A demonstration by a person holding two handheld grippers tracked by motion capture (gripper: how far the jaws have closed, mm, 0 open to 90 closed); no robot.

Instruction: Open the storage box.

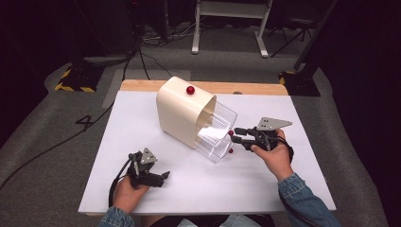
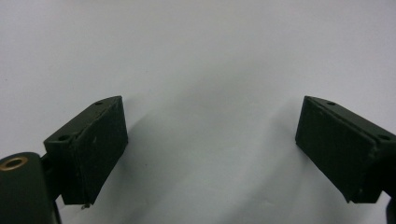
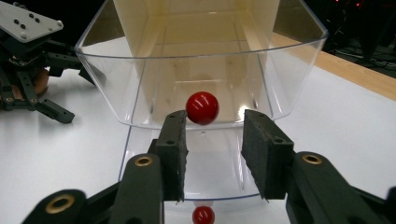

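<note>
- So the main thing is a cream plastic box (image 1: 182, 111) with rounded corners, sitting tilted on the white desk (image 1: 142, 123) around the middle, a bit toward the far side.
- Its shell looks smooth and matte, and there's a small glossy red knob (image 1: 190, 90) on its upper face.
- Two clear plastic drawers stick out of its open end toward the right hand: an upper drawer (image 3: 201, 70) and a lower drawer (image 3: 210, 168) under it. Both are see-through with curved fronts, so you can look straight into the cream inside.
- Each drawer front has a shiny round red ball for a handle: the upper ball (image 3: 202, 108) and the lower ball (image 3: 203, 215).
- Right gripper (image 3: 212, 126): jaws partly apart, black with rough foam-like pads, sitting on either side of the upper ball just short of it, not clamped on anything.
- Left gripper (image 2: 210, 140): jaws wide apart over bare desk, near the front left, well apart from the box.
- Desk top is flat plain white with a wood strip (image 1: 265, 88) along the far edge.
</note>
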